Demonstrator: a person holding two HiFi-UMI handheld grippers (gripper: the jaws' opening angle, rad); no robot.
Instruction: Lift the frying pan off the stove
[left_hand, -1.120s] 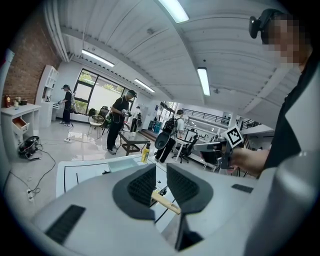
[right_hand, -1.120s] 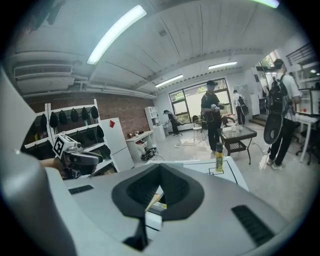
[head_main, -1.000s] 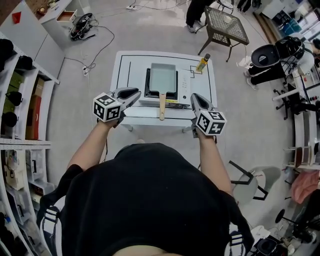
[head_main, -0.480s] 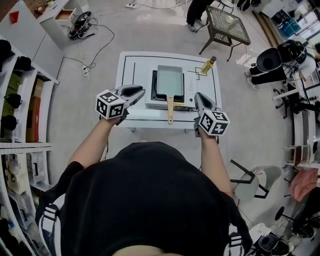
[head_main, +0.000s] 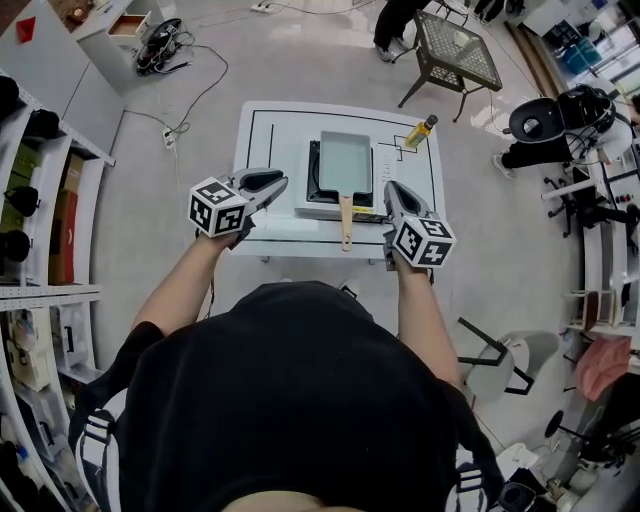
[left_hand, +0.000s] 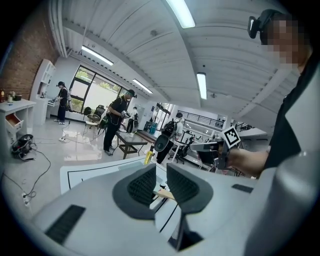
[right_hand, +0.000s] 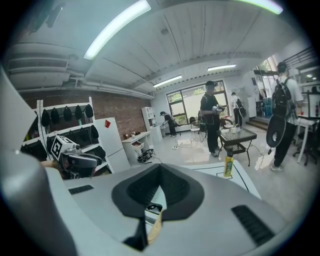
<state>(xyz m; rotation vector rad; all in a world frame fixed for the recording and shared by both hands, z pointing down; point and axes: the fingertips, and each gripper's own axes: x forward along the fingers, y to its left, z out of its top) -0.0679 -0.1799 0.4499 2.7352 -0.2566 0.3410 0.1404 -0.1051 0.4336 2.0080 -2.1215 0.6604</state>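
Observation:
A rectangular grey frying pan (head_main: 346, 158) sits on a portable stove (head_main: 314, 172) on the white table (head_main: 270, 140), its wooden handle (head_main: 346, 222) pointing toward me. My left gripper (head_main: 276, 181) is shut and empty, held over the table left of the stove. My right gripper (head_main: 390, 189) is also shut and empty, just right of the handle. In the left gripper view the left gripper (left_hand: 160, 181) points across the table, with the handle (left_hand: 168, 195) showing behind its jaws. In the right gripper view the right gripper (right_hand: 159, 175) hovers with the handle (right_hand: 156, 228) below it.
A yellow bottle (head_main: 421, 129) stands at the table's far right corner. A dark side table (head_main: 455, 50) and a standing person (head_main: 395, 22) are beyond. Shelves (head_main: 40, 200) line the left; cables (head_main: 190, 90) lie on the floor; chairs (head_main: 545, 115) stand right.
The table and pan have shifted right in the head view. Both grippers stay shut at about the same height, the right one now closer to the handle.

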